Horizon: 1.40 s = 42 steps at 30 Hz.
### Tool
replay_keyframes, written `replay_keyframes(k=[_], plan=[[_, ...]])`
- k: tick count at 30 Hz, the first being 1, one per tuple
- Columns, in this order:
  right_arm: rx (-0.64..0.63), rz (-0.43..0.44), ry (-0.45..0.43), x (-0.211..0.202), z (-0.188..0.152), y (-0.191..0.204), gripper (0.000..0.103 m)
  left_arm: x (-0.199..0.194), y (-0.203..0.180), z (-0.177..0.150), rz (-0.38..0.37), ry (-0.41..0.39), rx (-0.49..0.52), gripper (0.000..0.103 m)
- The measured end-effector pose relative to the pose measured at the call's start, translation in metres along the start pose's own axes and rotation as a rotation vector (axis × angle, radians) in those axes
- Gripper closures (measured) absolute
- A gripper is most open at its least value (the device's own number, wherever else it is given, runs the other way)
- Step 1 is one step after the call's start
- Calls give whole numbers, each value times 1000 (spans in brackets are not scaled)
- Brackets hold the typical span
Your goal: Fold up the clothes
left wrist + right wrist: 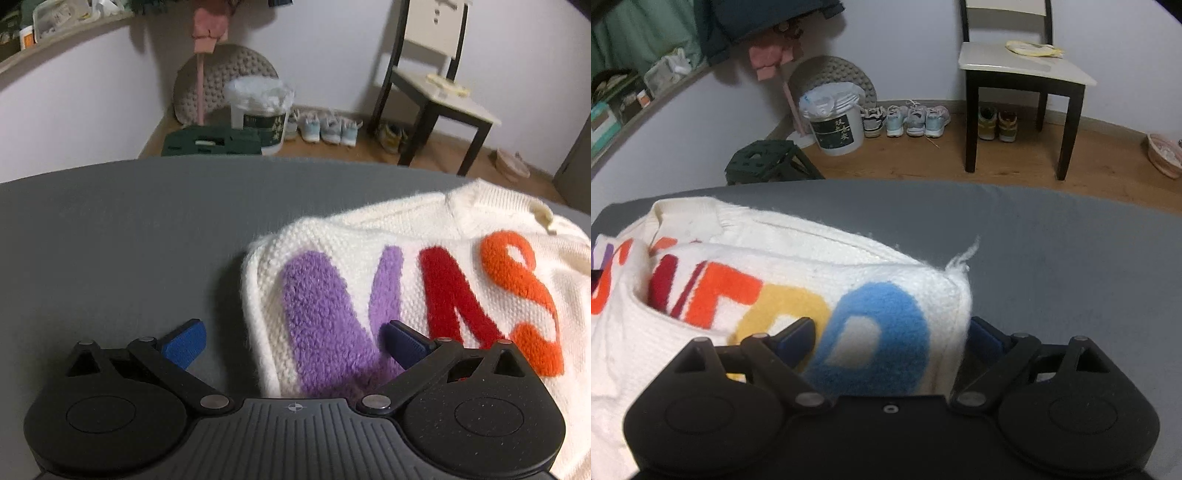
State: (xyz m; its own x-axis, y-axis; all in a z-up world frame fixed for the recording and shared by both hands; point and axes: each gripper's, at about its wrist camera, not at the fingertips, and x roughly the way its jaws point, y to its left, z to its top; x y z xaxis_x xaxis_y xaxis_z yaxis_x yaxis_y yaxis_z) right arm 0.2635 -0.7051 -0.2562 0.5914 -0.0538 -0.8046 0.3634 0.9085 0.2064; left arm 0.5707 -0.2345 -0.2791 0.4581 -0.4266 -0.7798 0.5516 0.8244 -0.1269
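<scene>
A white knit sweater with fuzzy purple, red, orange, yellow and blue letters lies folded on a grey surface; it shows in the left wrist view (436, 266) and the right wrist view (798, 266). My left gripper (295, 343) is open, its blue fingers astride the sweater's left folded edge by the purple letter. My right gripper (890, 339) is open, its fingers astride the sweater's right folded edge over the blue letter. The collar points away from me in both views.
The grey surface (110, 229) extends left of the sweater and right of it (1071, 258). Beyond its far edge lie a wooden floor, a dark chair (1019, 74), a white bucket (834, 125), several shoes (908, 120) and a green stool (768, 162).
</scene>
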Motion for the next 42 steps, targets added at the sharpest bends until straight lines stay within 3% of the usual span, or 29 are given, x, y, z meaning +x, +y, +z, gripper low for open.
replay_keyframes(k=[2,5,7,9,10,12,15,16,17,18,22,31,35,42], plan=[[35,23,-48,0,-5,-5,15,1,2,1,-9,-22,-18,1],[60,79,-95,-1,-7,-9,36,4,-10,3,1,-26,45,10],[62,122,-91,-4,-5,-11,54,4,-16,8,-4,-29,73,28],[58,161,-78,-5,-3,-13,66,0,-18,13,-6,-42,54,56],[61,177,-71,-5,-2,-13,70,-1,-19,15,-8,-43,49,59],[97,174,-53,-2,0,-15,66,-2,-26,15,14,-45,74,63],[181,151,-69,5,1,-11,44,-6,-36,15,61,-60,76,73],[180,130,-80,6,1,-5,44,-9,-41,15,79,-68,82,75],[157,111,-87,5,1,2,52,-12,-45,15,98,-78,90,79],[131,103,-93,4,1,8,80,-16,-49,15,116,-88,97,80],[52,67,-149,-19,1,28,81,-57,-51,8,90,-170,123,81],[-111,192,-326,-123,-15,56,82,-154,-49,-9,0,-358,179,81],[-148,256,-389,-169,-42,60,82,-198,-42,-40,-60,-412,228,81],[-245,310,-404,-243,-100,75,82,-263,-32,-111,-115,-404,285,82]])
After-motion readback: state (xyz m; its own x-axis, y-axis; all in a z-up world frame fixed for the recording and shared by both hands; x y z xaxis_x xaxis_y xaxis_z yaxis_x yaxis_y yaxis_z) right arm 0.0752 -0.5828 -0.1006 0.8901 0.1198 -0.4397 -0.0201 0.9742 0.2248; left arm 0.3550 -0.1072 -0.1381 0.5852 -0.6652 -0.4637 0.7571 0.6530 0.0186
